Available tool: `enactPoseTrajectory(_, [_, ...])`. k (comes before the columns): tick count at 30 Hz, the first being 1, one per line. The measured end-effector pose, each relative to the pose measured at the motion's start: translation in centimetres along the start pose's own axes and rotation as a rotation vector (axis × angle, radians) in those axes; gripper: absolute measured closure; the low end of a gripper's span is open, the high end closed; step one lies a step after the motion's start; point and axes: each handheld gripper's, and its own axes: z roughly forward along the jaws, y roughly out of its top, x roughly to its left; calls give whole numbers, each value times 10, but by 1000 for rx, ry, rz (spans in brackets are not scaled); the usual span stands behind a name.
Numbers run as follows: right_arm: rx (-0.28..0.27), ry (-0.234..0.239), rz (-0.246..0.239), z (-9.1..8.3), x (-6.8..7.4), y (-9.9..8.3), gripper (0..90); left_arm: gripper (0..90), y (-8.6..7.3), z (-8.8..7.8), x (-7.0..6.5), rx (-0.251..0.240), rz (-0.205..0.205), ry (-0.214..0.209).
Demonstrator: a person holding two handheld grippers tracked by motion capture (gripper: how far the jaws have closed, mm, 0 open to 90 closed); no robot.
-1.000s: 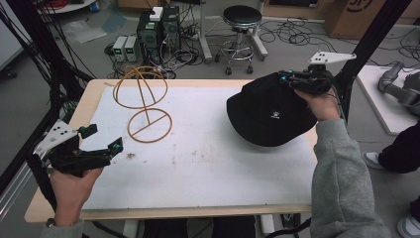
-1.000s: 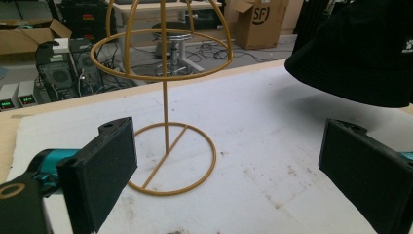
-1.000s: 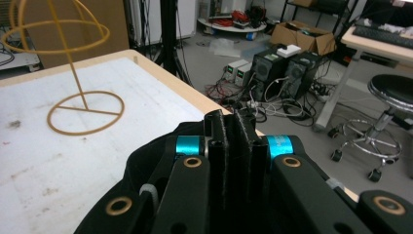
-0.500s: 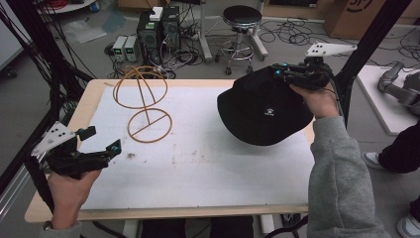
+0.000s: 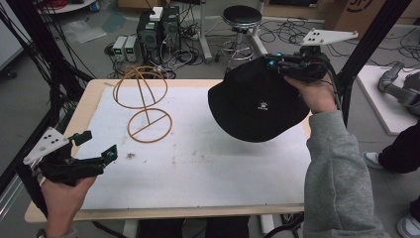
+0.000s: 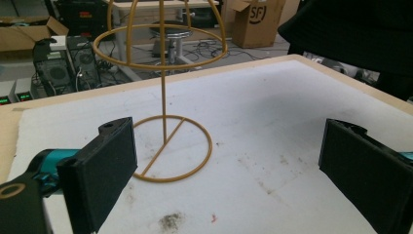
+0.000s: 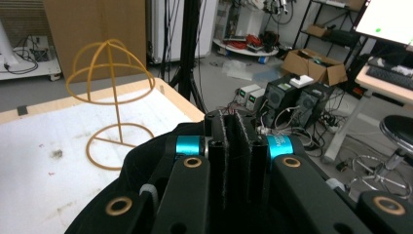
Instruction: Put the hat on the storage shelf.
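Note:
A black cap (image 5: 257,101) with a small white logo hangs in the air over the table's right side. My right gripper (image 5: 277,60) is shut on its far rim, and in the right gripper view the jaws press together on the black fabric (image 7: 146,161). A gold wire hat stand (image 5: 142,101) stands upright at the table's far left, with its dome on top and ring base on the mat. The stand (image 6: 163,97) rises straight ahead in the left gripper view. My left gripper (image 5: 96,146) hovers open at the near left, holding nothing.
A white mat (image 5: 198,158) with a few dirt marks covers the wooden table (image 5: 94,99). Beyond the far edge are computer boxes (image 5: 158,25), a stool (image 5: 242,17) and cables on the floor. Black frame posts (image 5: 366,49) stand at the right.
The right gripper has lifted the cap higher off the table and carried it left, toward the stand. The left gripper has barely moved.

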Motion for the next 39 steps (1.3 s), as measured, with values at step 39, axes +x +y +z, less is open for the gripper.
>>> enactPoseTrajectory(39, [-96,114,-67,56,53,99,860,72,-17,-33,-10,25,2,0])
